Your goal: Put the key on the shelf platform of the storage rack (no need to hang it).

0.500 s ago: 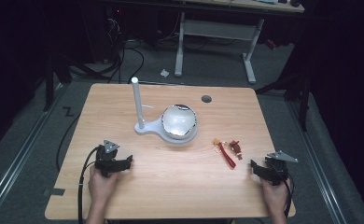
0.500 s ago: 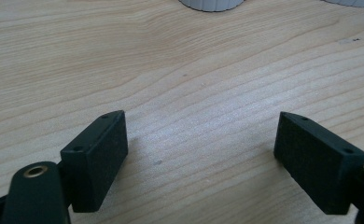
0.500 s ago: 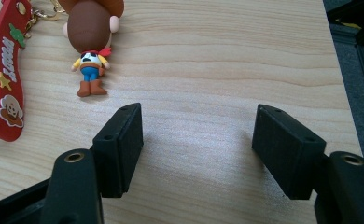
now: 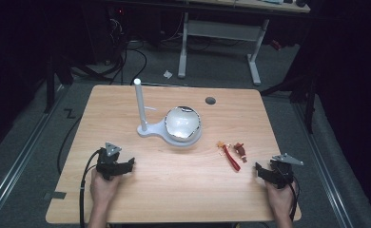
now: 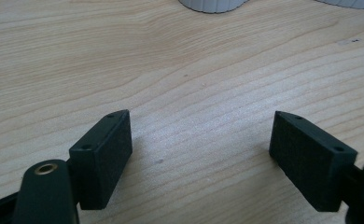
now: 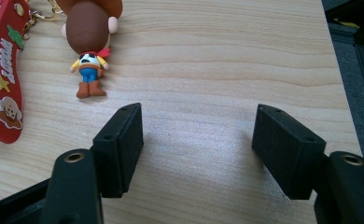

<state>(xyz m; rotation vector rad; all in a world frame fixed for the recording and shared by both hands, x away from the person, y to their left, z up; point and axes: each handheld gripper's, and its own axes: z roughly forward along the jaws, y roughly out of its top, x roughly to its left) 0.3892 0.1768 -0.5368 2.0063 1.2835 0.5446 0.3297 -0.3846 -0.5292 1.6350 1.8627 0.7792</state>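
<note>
Small cowboy figurine keychain with red rubber strap (image 6: 90, 56) lay on light wooden table (image 4: 174, 185), just ahead-left of our right gripper (image 6: 199, 140), jaws spread wide, empty. Our left gripper (image 5: 201, 154) likewise gaped over bare wood. Farther off we saw white stand with upright post (image 4: 141, 111) and shiny round bowl (image 4: 182, 123).

Left claw (image 4: 126, 166), right claw (image 4: 261, 172) low on table (image 4: 174, 190); keychain (image 4: 231, 153) near right claw.
</note>
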